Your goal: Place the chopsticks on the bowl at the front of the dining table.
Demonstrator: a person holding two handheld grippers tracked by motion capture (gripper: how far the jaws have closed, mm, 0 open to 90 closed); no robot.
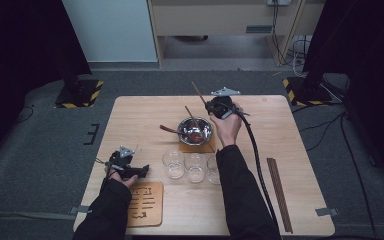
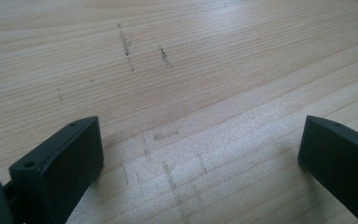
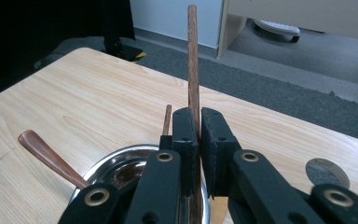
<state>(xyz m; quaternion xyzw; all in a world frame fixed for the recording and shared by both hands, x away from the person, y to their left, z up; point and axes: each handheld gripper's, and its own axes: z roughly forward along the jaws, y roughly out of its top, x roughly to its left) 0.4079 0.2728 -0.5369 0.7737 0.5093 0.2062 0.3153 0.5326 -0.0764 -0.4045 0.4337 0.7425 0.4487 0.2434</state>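
A steel bowl [image 1: 195, 131] with a dark brown inside stands on a small wooden mat [image 1: 200, 146] at the table's middle. My right gripper [image 1: 211, 106] hangs over the bowl's far right rim, shut on a thin wooden stick [image 1: 198, 92] that slants up and away. In the right gripper view the jaws [image 3: 199, 116] pinch that stick [image 3: 193, 60], and its lower end is hidden behind them. A brown spoon handle [image 3: 51, 158] and a second stick [image 3: 167, 119] lean out of the bowl [image 3: 107, 168]. My left gripper [image 1: 141, 171] rests at the front left, open [image 2: 200, 135] over bare wood.
Three clear glasses [image 1: 195, 167] stand in a row just in front of the bowl. A wooden board with slots [image 1: 145, 204] lies at the front left beside my left sleeve. A pair of dark chopsticks [image 1: 279, 192] lies along the table's right side. The right gripper's cable [image 1: 257, 160] trails over the table.
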